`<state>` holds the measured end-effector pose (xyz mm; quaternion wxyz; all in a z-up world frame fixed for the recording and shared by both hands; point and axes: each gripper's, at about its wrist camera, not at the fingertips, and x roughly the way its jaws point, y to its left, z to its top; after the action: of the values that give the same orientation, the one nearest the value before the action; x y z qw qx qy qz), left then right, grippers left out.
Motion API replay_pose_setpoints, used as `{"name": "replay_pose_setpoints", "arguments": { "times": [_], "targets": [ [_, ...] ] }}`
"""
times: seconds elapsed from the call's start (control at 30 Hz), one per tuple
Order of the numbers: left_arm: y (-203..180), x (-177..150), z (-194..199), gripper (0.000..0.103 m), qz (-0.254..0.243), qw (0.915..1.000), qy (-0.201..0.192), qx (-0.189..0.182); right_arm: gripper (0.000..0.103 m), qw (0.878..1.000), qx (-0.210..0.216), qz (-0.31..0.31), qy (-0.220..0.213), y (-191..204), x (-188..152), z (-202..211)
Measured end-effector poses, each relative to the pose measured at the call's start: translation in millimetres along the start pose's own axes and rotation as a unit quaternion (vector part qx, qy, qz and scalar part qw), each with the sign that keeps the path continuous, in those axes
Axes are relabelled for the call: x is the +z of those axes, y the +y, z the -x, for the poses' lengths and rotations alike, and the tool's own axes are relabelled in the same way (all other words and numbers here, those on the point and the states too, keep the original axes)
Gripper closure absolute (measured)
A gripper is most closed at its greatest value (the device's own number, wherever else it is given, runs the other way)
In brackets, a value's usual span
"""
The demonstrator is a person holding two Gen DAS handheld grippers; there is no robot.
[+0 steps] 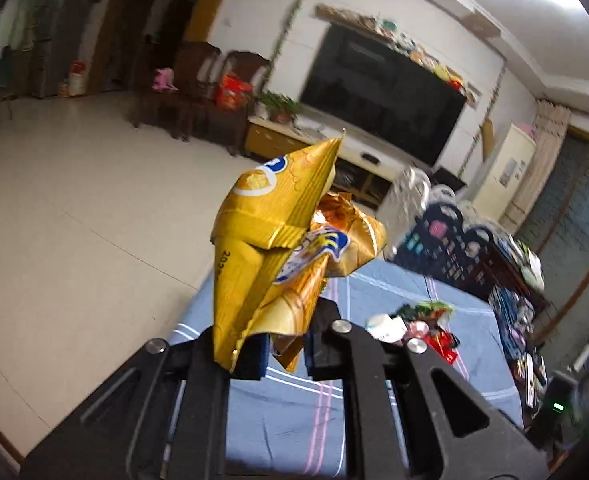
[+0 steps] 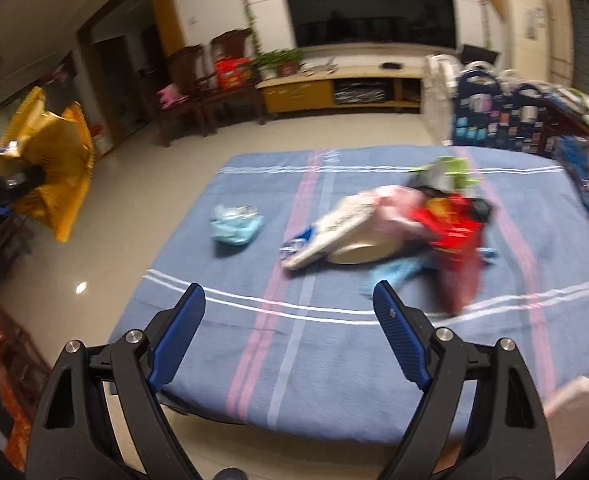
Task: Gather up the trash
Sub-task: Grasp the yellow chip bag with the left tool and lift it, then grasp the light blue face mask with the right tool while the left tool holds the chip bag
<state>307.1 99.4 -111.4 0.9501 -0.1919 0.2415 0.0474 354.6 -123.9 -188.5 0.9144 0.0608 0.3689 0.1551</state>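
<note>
My left gripper (image 1: 284, 344) is shut on a crumpled gold snack wrapper (image 1: 270, 236), lifted above the near left corner of the blue striped tablecloth (image 1: 278, 412). The right wrist view shows the same wrapper (image 2: 50, 168) hanging off to the left of the table, over the floor. My right gripper (image 2: 290, 300) stands open and empty over the near part of the cloth (image 2: 254, 352). On the cloth lie a light blue crumpled wrapper (image 2: 236, 224), a cream packet (image 2: 334, 228), a pink packet (image 2: 398, 208), a red packet (image 2: 454, 232) and a green wrapper (image 2: 450, 170).
Pale tiled floor (image 2: 142, 184) lies left of the table and beyond it. Dark wooden chairs (image 2: 198, 80), a TV stand (image 2: 334, 88) and a large TV (image 2: 366, 0) line the far wall. A white fan (image 2: 438, 92) and a dark blue rack (image 2: 494, 112) stand behind the table's right side.
</note>
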Motion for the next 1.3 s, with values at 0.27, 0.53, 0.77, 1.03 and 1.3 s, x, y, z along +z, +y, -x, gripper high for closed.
{"name": "replay_pose_setpoints", "arguments": {
  "times": [0.27, 0.53, 0.77, 1.03, 1.3],
  "targets": [
    [5.0, 12.9, 1.5, 0.09, -0.014, 0.9998, -0.014, -0.001, 0.019, 0.995, 0.004, 0.077, 0.065, 84.2, 49.6, -140.0],
    [7.7, 12.6, -5.3, 0.09, -0.017, 0.9998, -0.004, -0.001, 0.076, 0.986, -0.022, 0.088, 0.142, 96.7, 62.4, -243.6],
    [6.2, 10.0, -12.9, 0.09, -0.032, 0.9992, 0.023, -0.012, 0.095, 0.996, 0.027, 0.06, 0.059, 64.7, 56.1, -131.0],
    [-40.1, -17.4, -34.0, 0.09, -0.103, 0.9915, 0.074, -0.027, 0.095, 0.996, -0.043, 0.017, -0.07, -11.8, 17.1, 73.3],
    [-101.0, -69.1, -52.3, 0.089, -0.203, 0.9708, 0.122, -0.041, 0.095, 0.991, -0.101, -0.023, -0.084, -62.2, -20.9, 111.9]
  ]
}}
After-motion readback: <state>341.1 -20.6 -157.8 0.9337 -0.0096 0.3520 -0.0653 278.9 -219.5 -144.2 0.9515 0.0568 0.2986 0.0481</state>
